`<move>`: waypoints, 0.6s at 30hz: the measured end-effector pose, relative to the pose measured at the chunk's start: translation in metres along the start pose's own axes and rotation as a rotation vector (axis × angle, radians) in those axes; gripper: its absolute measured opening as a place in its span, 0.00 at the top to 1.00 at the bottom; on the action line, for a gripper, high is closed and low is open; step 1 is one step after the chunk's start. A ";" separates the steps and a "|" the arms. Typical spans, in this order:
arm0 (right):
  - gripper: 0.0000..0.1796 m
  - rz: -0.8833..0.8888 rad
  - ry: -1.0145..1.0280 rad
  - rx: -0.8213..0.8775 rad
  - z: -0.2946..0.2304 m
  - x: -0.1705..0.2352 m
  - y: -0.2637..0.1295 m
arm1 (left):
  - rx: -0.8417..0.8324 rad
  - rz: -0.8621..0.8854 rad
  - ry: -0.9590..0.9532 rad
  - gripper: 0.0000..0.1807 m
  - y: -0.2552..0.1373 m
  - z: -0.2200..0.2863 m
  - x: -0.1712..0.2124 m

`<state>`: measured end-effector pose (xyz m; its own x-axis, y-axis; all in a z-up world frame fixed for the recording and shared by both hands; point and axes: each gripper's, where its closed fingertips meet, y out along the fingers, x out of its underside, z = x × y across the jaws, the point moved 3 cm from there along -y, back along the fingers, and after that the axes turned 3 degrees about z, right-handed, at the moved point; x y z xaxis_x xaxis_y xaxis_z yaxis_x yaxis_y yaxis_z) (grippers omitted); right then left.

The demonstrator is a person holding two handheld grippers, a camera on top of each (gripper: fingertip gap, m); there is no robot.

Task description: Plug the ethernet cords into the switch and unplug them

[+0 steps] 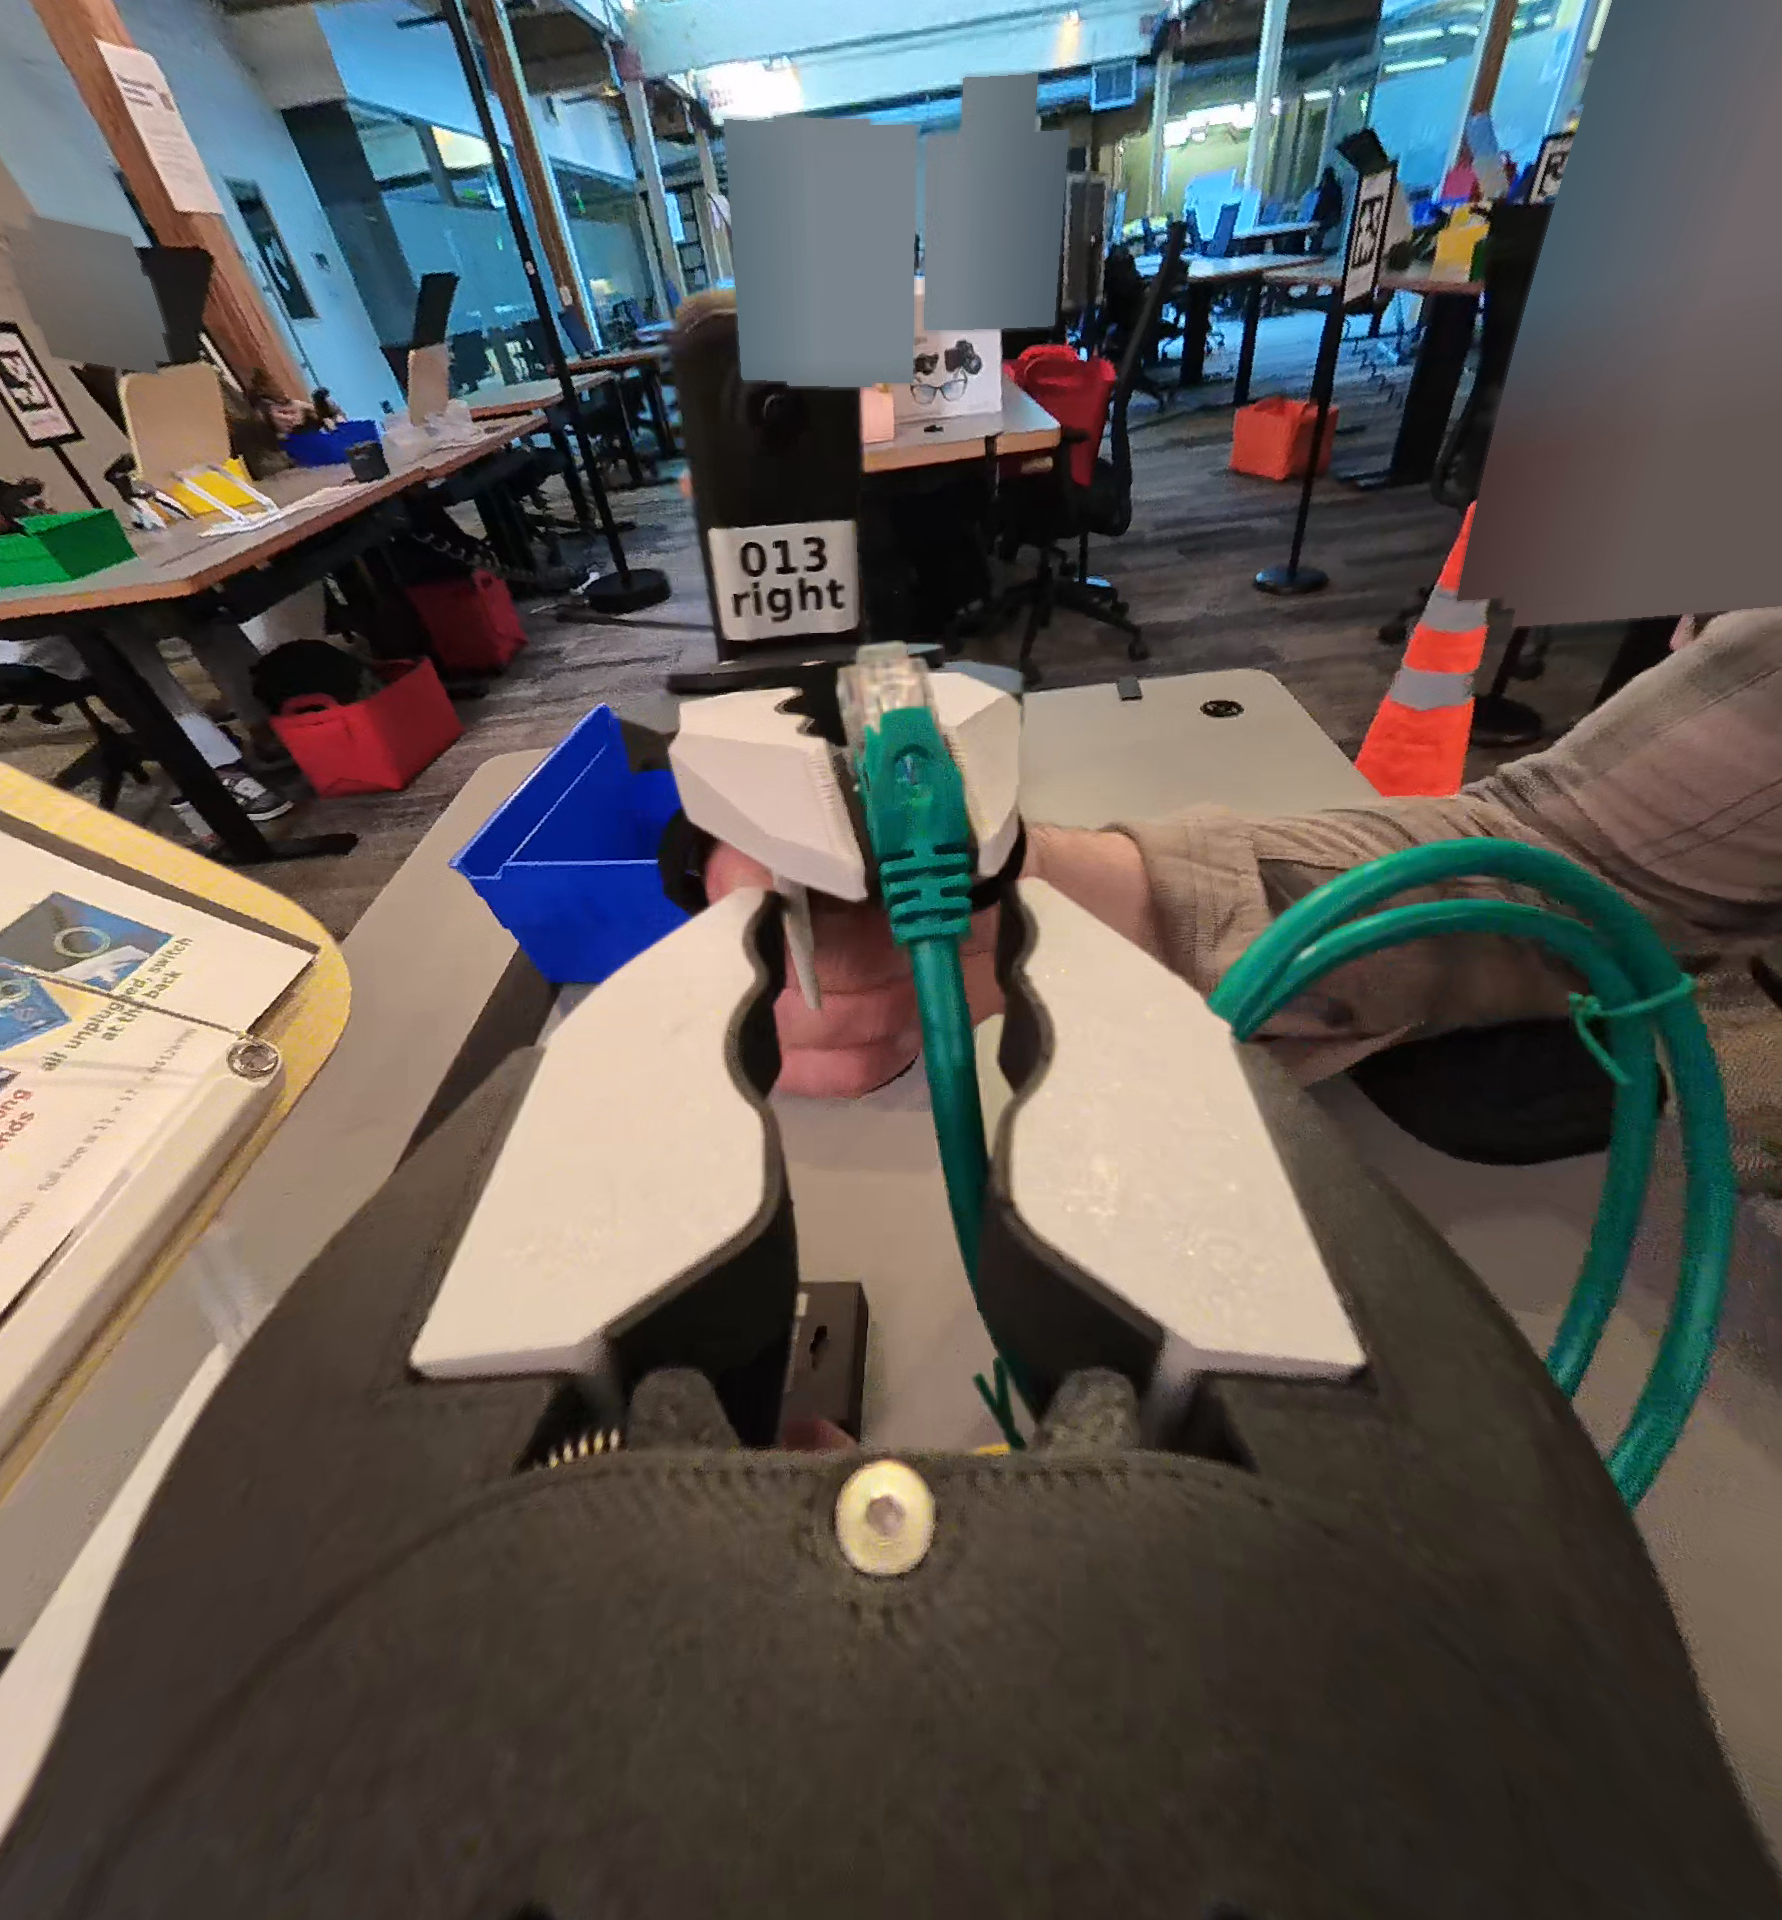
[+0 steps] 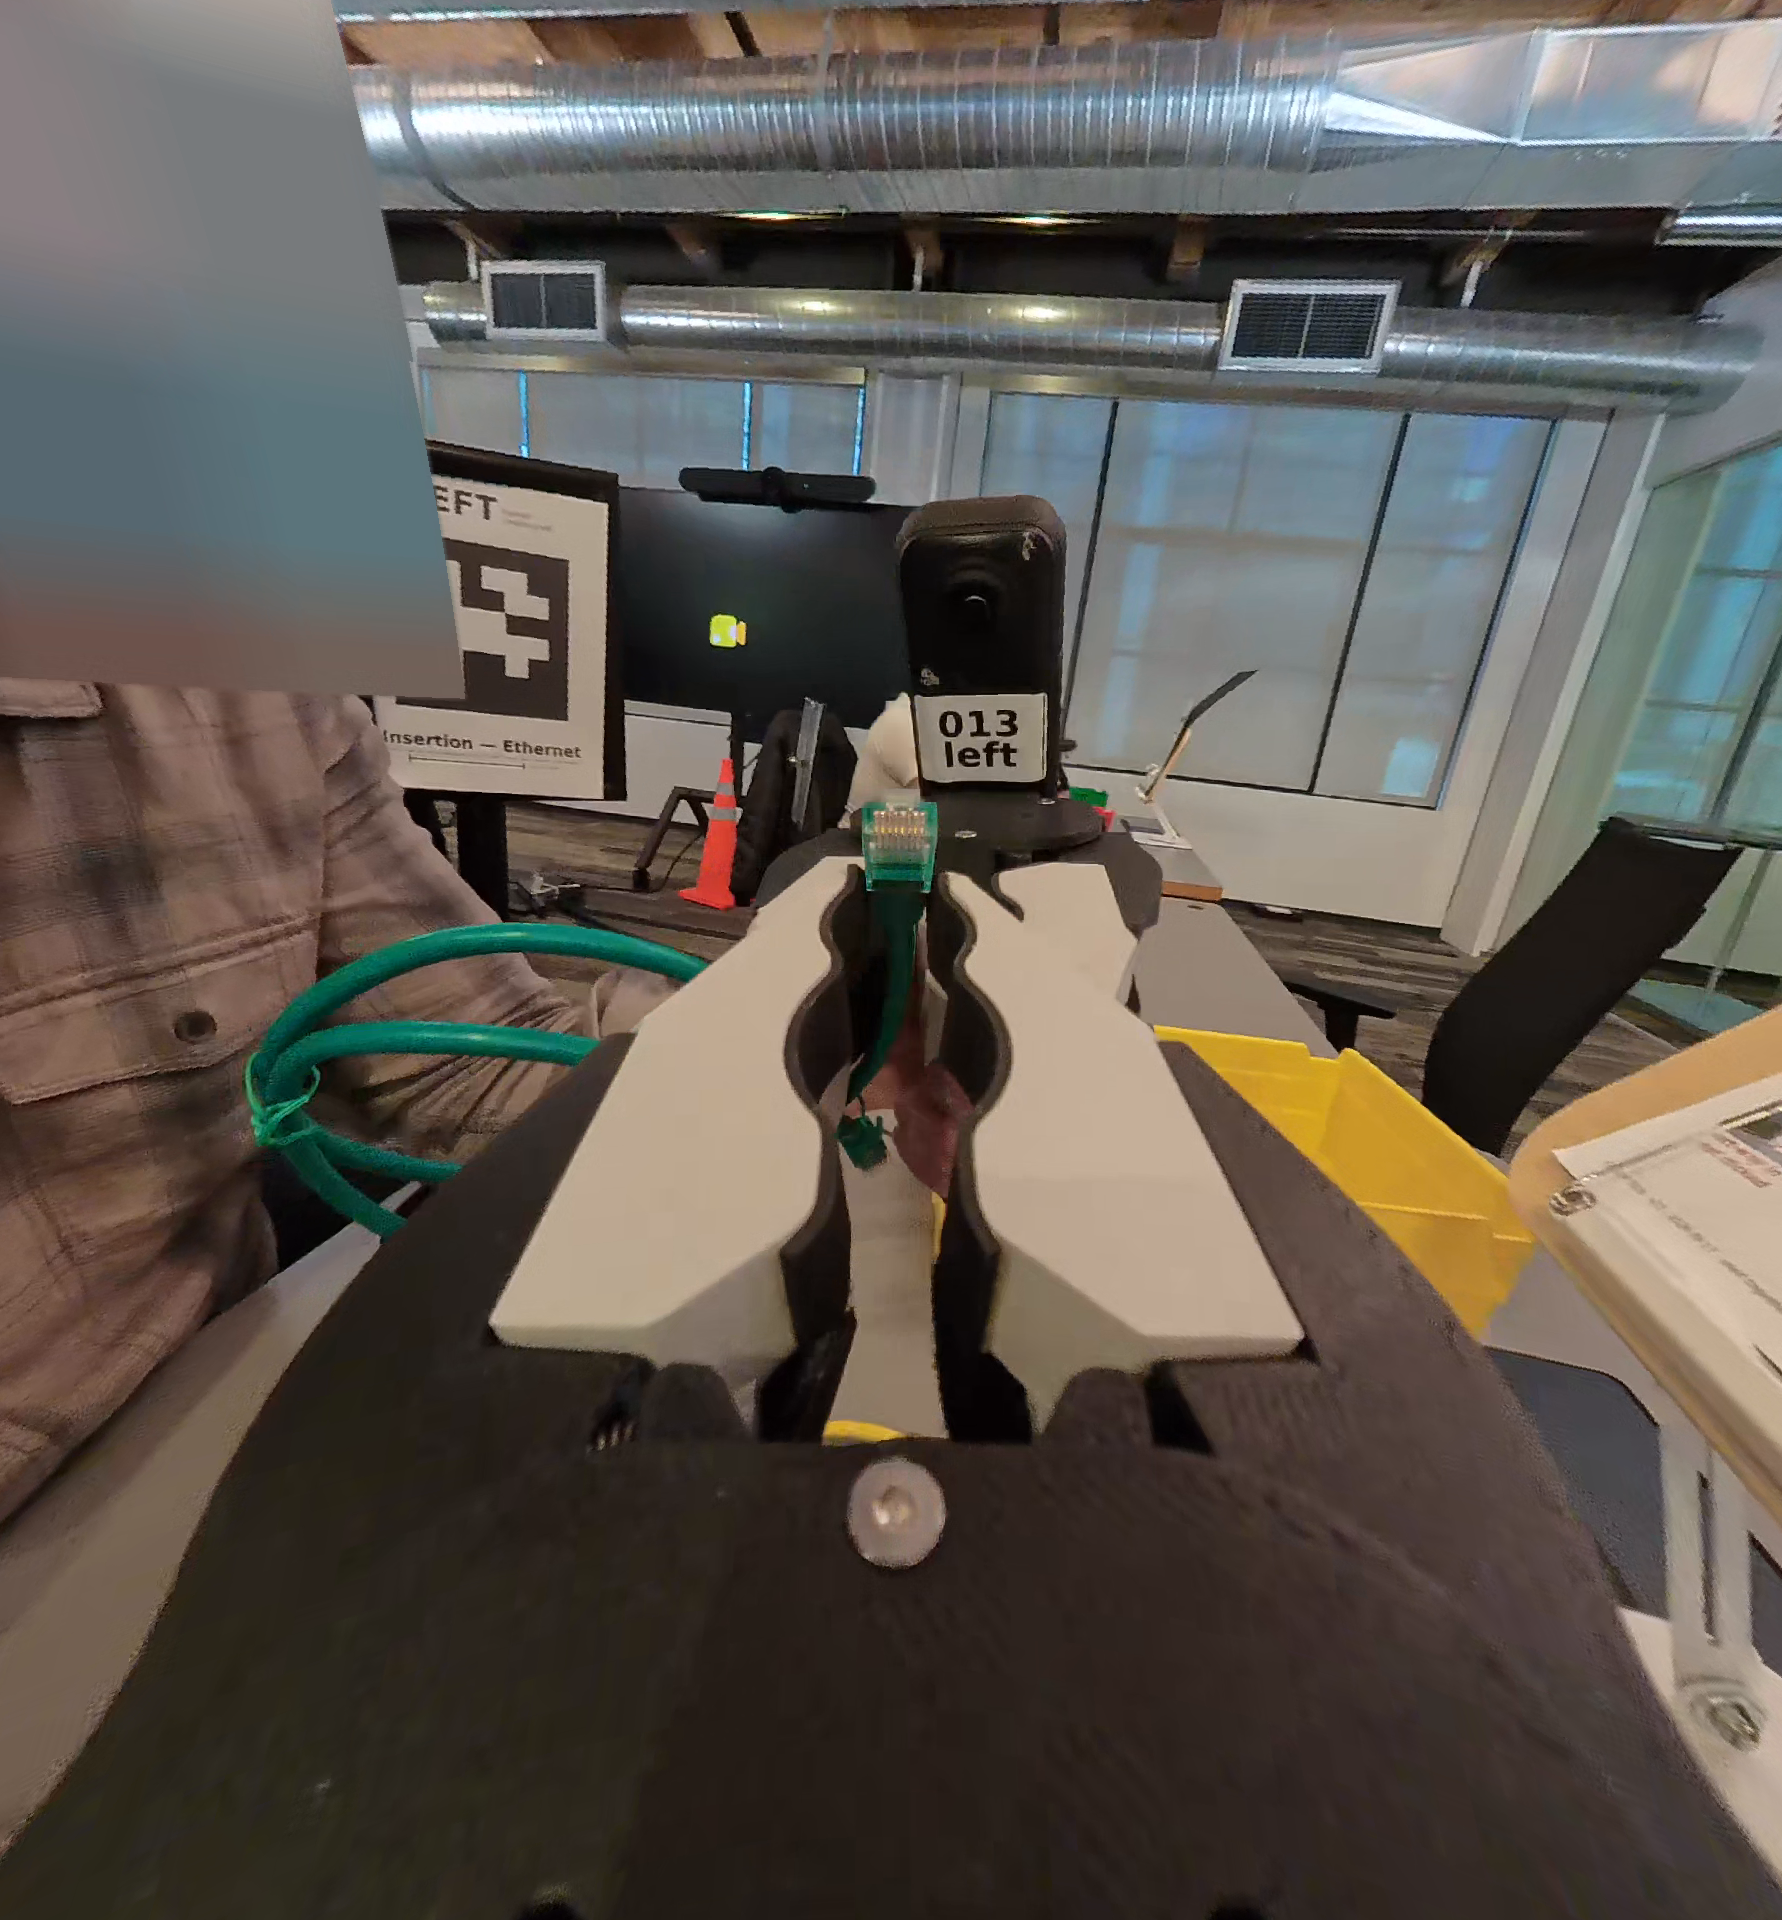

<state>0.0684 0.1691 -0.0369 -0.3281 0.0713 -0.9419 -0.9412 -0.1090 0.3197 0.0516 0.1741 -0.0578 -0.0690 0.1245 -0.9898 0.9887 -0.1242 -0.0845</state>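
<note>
A green ethernet cord ends in a clear plug [image 1: 882, 686] with a green boot. My right gripper [image 2: 897, 883] is shut on that plug [image 2: 899, 836], which points up and away past its fingertips. In the left wrist view the right gripper [image 1: 866, 790] faces the camera, holding the plug upright. My left gripper [image 1: 887, 925] is open, just in front of the right one. The cord [image 1: 944, 1039] runs down between its fingers, close to the right one. The rest of the cord hangs in a tied coil [image 1: 1635, 1039], also seen in the right wrist view [image 2: 367, 1039]. I see no switch clearly.
Below is a grey table [image 1: 1126, 727] with a blue bin [image 1: 575, 862] and a yellow bin [image 2: 1386, 1143]. A board with an instruction sheet [image 1: 87, 1039] stands at the side. A small black box [image 1: 825, 1351] lies under the left gripper. A person's sleeve [image 1: 1489, 883] reaches in. The left gripper's tips are roughly 4 cm from the right gripper's.
</note>
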 end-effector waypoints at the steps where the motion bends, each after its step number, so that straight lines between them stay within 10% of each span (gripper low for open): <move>1: 0.95 -0.009 -0.006 0.011 0.001 0.000 -0.001 | 0.003 0.004 -0.005 0.83 -0.001 -0.001 0.000; 12: 0.94 -0.162 -0.016 0.102 0.014 0.005 -0.021 | -0.115 -0.160 0.006 0.99 -0.007 -0.013 0.010; 18: 0.83 -0.650 -0.396 0.395 0.028 0.011 -0.037 | -0.203 -0.240 -0.124 0.99 -0.015 -0.026 0.018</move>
<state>0.0975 0.2012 -0.0568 0.3517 0.3486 -0.8688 -0.8867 0.4217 -0.1897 0.0390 0.2042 -0.0711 -0.3061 0.0040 -0.9520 0.9479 0.0943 -0.3043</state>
